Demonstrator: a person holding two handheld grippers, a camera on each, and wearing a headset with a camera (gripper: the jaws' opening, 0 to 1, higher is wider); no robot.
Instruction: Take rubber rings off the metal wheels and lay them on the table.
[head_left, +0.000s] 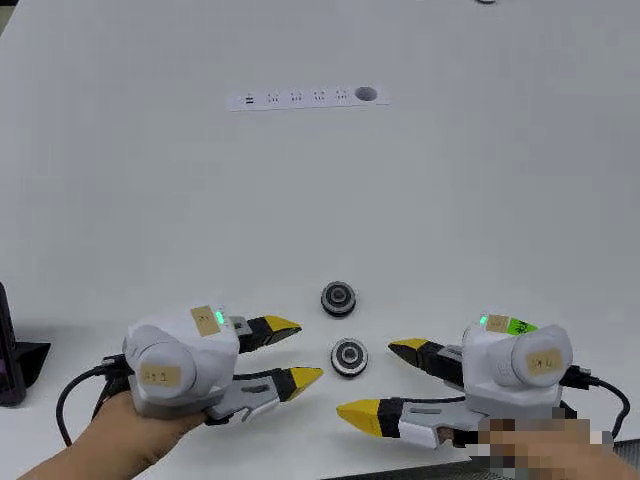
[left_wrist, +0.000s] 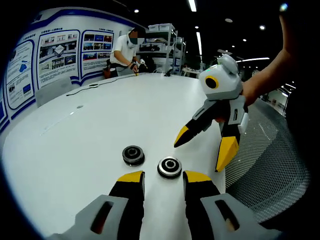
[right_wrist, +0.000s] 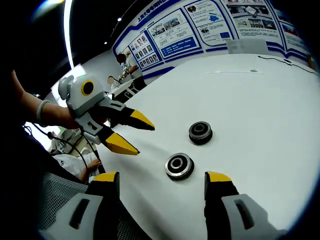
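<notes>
Left tool (head_left: 300, 350) and right tool (head_left: 375, 378) white, rounded, yellow-tipped black jaws, tan labels (head_left: 205, 320), black cables (head_left: 70, 392)

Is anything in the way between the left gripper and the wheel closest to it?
Nothing visible. Bare table lies between the open left gripper and the nearer wheel. The right gripper sits beyond that wheel, and the second wheel lies off to the side.

Bare table (head_left: 450, 200) surrounds both wheels (head_left: 339, 298) (head_left: 349, 356); a dark object (head_left: 12, 350), perhaps a stand, sits far left.
</notes>
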